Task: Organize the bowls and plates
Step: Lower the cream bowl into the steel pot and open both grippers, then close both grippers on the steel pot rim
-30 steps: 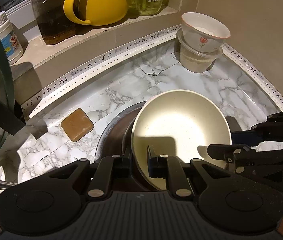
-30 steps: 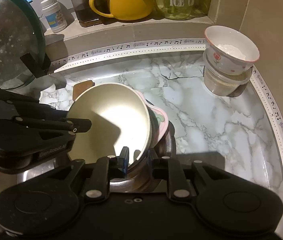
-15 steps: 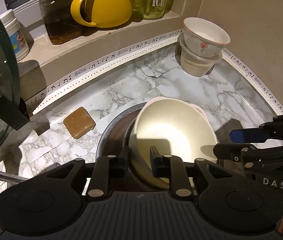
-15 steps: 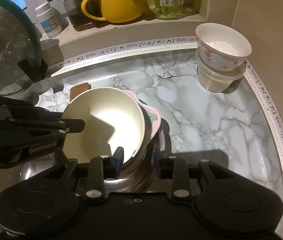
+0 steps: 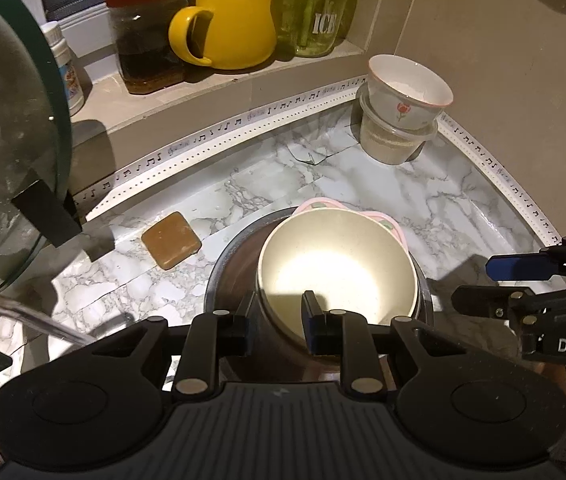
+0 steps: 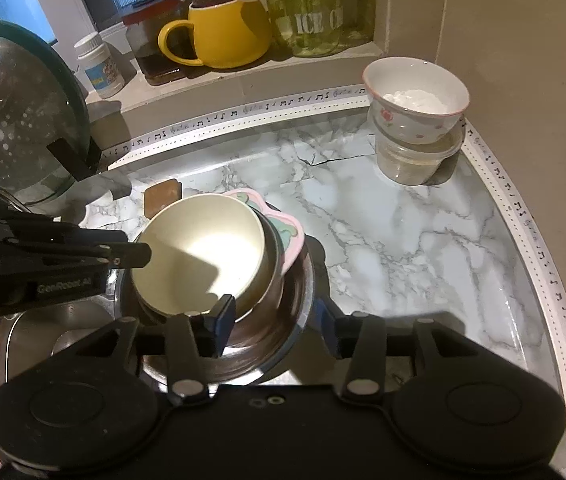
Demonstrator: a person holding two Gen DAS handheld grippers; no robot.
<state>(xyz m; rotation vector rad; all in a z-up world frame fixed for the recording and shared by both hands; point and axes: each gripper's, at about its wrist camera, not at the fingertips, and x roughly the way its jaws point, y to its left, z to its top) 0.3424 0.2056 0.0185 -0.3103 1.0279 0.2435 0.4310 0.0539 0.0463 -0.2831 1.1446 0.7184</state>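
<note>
A cream bowl (image 5: 339, 268) sits tilted inside a steel bowl (image 5: 229, 268) on the marble counter, over a pink plate (image 5: 389, 226). My left gripper (image 5: 279, 312) straddles the cream bowl's near rim, jaws slightly apart around it. In the right wrist view the cream bowl (image 6: 199, 252) rests in the steel bowl (image 6: 295, 304) with the pink plate (image 6: 289, 236) behind it. My right gripper (image 6: 273, 320) is open, its fingers on either side of the steel bowl's near rim.
A flowered white bowl (image 6: 417, 100) stands on a plastic tub (image 6: 415, 160) at the back right corner. A brown square pad (image 5: 171, 245) lies left of the steel bowl. A glass pot lid (image 5: 7, 140) leans at left. A yellow mug (image 5: 231, 24) and jars stand on the ledge. A sink (image 6: 43, 336) lies at lower left.
The cream bowl has been lowered into the steel bowl onto the pink plate. My right gripper's jaws have opened wider. Both grippers have pulled back a little.
</note>
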